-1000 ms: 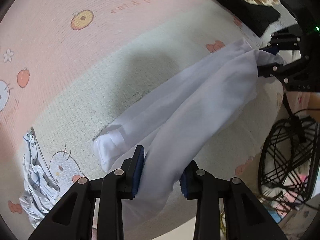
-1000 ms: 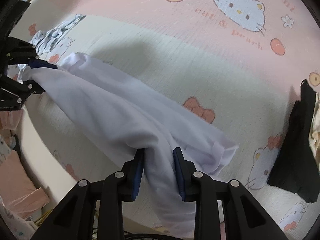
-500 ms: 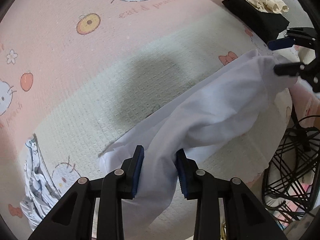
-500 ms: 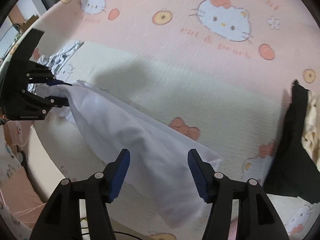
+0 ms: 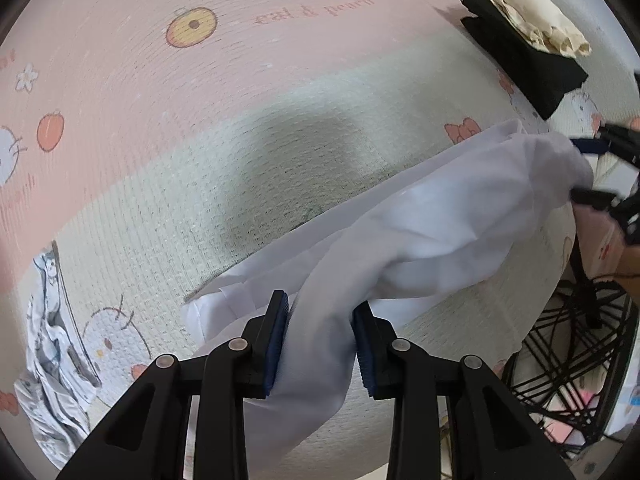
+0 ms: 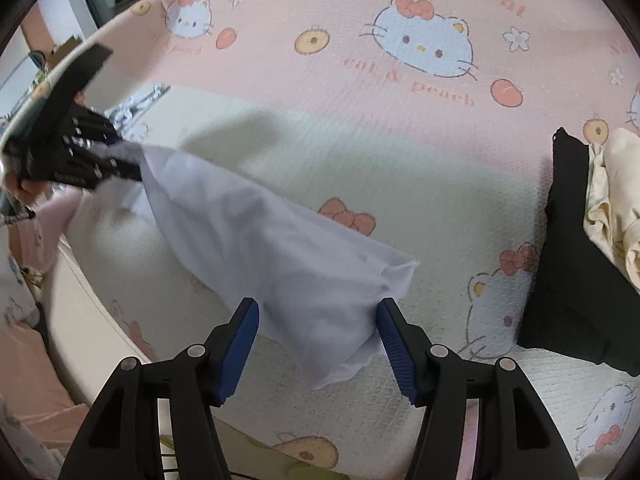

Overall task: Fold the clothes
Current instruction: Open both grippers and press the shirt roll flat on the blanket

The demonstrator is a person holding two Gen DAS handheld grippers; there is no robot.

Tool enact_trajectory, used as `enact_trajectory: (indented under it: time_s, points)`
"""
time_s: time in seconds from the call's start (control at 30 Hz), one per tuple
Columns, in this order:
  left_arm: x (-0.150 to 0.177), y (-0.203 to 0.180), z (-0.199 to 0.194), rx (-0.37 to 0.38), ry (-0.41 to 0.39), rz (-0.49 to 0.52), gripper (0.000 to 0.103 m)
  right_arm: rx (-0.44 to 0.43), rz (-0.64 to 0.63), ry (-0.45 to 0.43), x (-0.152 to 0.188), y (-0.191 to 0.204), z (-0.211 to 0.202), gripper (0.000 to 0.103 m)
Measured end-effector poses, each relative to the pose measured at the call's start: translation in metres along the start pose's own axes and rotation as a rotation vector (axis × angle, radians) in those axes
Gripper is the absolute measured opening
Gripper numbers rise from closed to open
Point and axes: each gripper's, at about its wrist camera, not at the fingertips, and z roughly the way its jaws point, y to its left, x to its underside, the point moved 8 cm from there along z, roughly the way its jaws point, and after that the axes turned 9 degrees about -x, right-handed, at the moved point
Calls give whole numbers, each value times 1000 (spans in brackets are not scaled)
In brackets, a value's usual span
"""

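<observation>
Your left gripper (image 5: 320, 336) is clenched on one end of the white garment (image 5: 420, 232); the cloth hangs bunched between its blue pads. Your right gripper (image 6: 318, 344) is released, with its jaws wide apart, and the other end of the garment lies between them on the cartoon-cat bedsheet (image 6: 400, 152). The garment stretches across the sheet toward 10 o'clock in the right wrist view. A folded black cloth (image 6: 568, 280) with a cream cloth (image 6: 616, 208) on top lies at 3 o'clock.
</observation>
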Motion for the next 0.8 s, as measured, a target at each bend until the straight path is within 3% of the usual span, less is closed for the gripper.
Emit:
enact_trajectory:
  time_s: [0.3,0.43,0.57,0.6,0.63,0.67,0.7,0.8]
  points:
    - [6,14,-8,101,-9,-102,29,74,41,-72,4,-9,12,60]
    - [10,15,-14,125,-6,-146,30,79,84,-91,6,-14,16,47]
    - [14,31,-40,193,-49,-279,32,120,96,-45,8,-15,24,44]
    - [15,36,-47,219,-64,-310,43,128,90,-39,8,-14,25,44]
    - [18,41,-53,239,-72,-340,62,134,85,-35,8,-14,25,44]
    - [22,47,-57,248,-84,-373,69,141,79,-31,7,-13,26,44]
    - [27,54,-62,254,-96,-402,74,147,74,-27,7,-12,26,44]
    - [39,66,-64,240,-108,-434,74,142,93,-32,9,-13,26,44]
